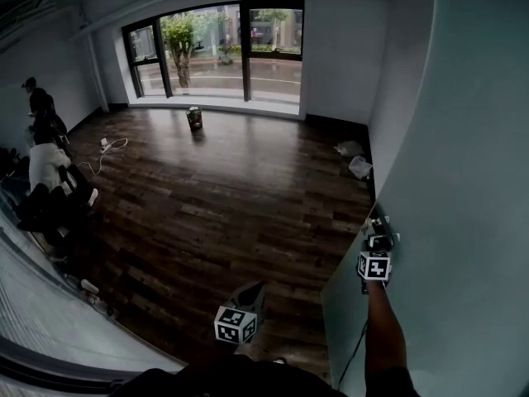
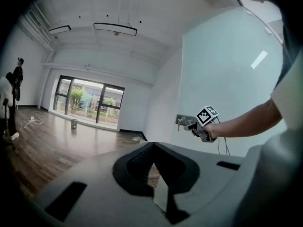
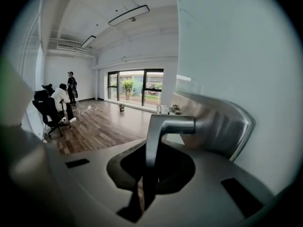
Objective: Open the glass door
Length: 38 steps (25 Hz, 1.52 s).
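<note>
The jaws of my right gripper (image 3: 147,164) are clamped on the lever handle (image 3: 163,126), which drops straight down between them from its metal plate (image 3: 222,122) on the glass door (image 3: 236,51). In the head view that gripper sits at 4 o'clock against the door, which fills the 3 o'clock side. My left gripper (image 2: 153,148) has its jaws together on nothing and hangs at 6 o'clock, apart from the door. Wooden floor (image 1: 223,188) runs to the window (image 1: 219,48) at 12 o'clock.
</note>
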Each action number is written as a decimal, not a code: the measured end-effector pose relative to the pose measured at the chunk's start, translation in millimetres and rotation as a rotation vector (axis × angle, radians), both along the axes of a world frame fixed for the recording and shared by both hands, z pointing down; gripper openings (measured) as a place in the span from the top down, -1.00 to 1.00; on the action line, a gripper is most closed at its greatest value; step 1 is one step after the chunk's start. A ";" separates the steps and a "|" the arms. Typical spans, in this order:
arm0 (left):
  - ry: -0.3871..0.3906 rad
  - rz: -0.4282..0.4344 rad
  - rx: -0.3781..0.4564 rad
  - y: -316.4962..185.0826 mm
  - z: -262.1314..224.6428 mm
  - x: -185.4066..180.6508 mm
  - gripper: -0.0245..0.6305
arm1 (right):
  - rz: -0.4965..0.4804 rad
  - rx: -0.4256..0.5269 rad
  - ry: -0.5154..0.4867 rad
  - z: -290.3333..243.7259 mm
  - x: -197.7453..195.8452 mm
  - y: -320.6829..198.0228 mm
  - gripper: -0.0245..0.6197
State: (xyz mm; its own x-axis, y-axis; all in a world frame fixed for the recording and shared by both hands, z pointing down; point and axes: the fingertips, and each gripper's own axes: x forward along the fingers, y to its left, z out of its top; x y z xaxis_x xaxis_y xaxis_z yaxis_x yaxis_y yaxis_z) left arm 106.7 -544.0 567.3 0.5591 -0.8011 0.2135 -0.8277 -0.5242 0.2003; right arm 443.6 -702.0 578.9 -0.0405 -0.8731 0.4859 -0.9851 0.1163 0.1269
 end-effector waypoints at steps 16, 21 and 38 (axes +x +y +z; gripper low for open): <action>-0.047 0.034 0.004 -44.7 11.7 27.6 0.91 | 0.186 -0.034 -0.028 5.4 149.7 -24.3 0.84; -0.046 0.060 0.021 -61.8 2.5 38.5 0.91 | 0.230 -0.050 -0.012 -3.0 171.6 -25.3 0.83; -0.033 0.053 0.029 -49.6 -14.3 51.2 0.91 | 0.284 0.474 0.130 -142.2 115.5 68.9 0.20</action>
